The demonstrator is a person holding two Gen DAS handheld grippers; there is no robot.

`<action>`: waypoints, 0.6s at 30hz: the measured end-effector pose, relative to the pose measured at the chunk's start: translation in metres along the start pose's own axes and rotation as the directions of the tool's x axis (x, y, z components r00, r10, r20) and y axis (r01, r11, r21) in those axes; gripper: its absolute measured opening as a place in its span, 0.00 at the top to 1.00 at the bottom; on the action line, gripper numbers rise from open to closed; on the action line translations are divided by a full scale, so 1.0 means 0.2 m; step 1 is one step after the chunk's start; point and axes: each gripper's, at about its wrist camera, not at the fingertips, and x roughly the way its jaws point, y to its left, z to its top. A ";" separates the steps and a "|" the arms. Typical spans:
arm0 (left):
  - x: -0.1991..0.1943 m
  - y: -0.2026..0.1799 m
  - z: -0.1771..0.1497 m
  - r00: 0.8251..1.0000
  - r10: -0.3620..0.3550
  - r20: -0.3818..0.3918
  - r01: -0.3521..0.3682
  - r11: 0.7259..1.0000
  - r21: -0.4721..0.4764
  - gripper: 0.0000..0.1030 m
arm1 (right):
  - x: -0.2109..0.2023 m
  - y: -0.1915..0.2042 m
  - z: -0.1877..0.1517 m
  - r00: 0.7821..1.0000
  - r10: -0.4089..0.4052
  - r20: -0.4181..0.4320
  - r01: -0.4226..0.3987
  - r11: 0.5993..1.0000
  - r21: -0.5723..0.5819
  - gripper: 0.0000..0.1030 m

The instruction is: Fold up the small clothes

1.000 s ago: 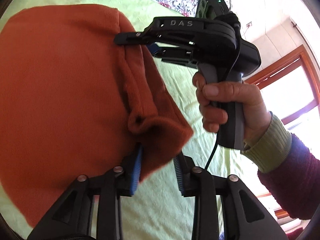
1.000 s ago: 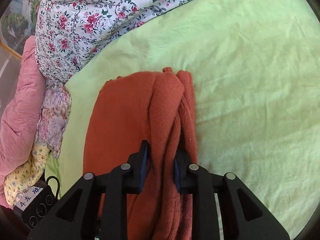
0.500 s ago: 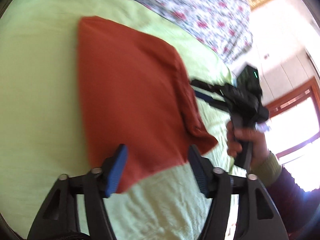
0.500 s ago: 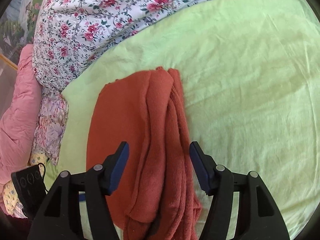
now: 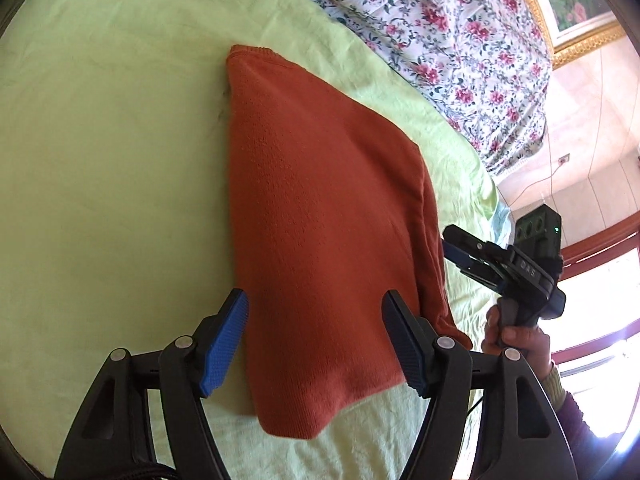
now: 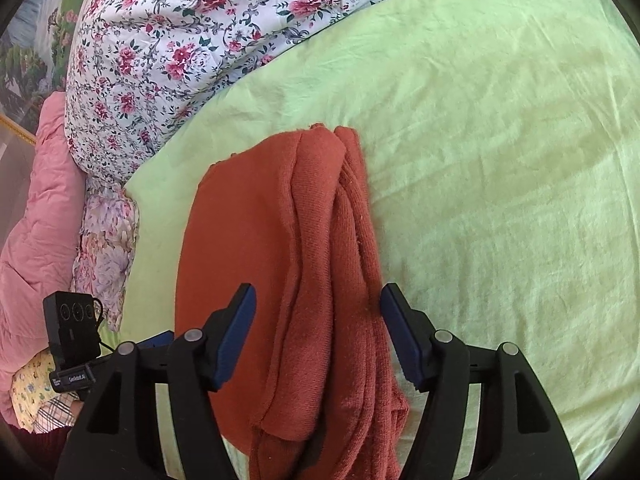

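Note:
A folded rust-orange knit garment (image 5: 320,216) lies flat on the light green sheet (image 5: 100,160). My left gripper (image 5: 316,340) is open and empty, its blue pads on either side of the garment's near edge, above it. In the right wrist view the same garment (image 6: 280,260) shows its stacked folded layers along its right side. My right gripper (image 6: 318,336) is open and empty over that folded edge. The right gripper also shows in the left wrist view (image 5: 460,252), beside the garment's right edge.
A floral quilt (image 6: 180,40) is bunched along the far edge of the green sheet (image 6: 500,160). A pink padded cover (image 6: 32,220) lies at the left. A window with a red-brown frame (image 5: 592,248) is at the right.
Both grippers let go of the garment's folded edge, opened wide and pulled back. The garment now lies flat on the sheet.

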 end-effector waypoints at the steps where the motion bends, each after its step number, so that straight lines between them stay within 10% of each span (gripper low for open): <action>1: 0.01 0.00 0.01 1.000 0.002 -0.002 -0.002 1.000 -0.005 0.32 | 0.00 0.01 0.00 1.000 -0.005 0.000 0.005 1.000 -0.006 0.35; 14: 0.26 0.11 0.14 0.999 -0.026 -0.042 0.020 0.993 -0.119 0.33 | 0.16 -0.02 0.03 0.998 -0.029 -0.064 0.026 0.999 -0.038 0.28; 18: 0.35 0.17 0.14 0.995 -0.097 -0.026 0.092 0.984 -0.155 0.57 | 0.26 -0.07 0.02 0.989 0.050 -0.141 -0.048 0.999 0.018 0.60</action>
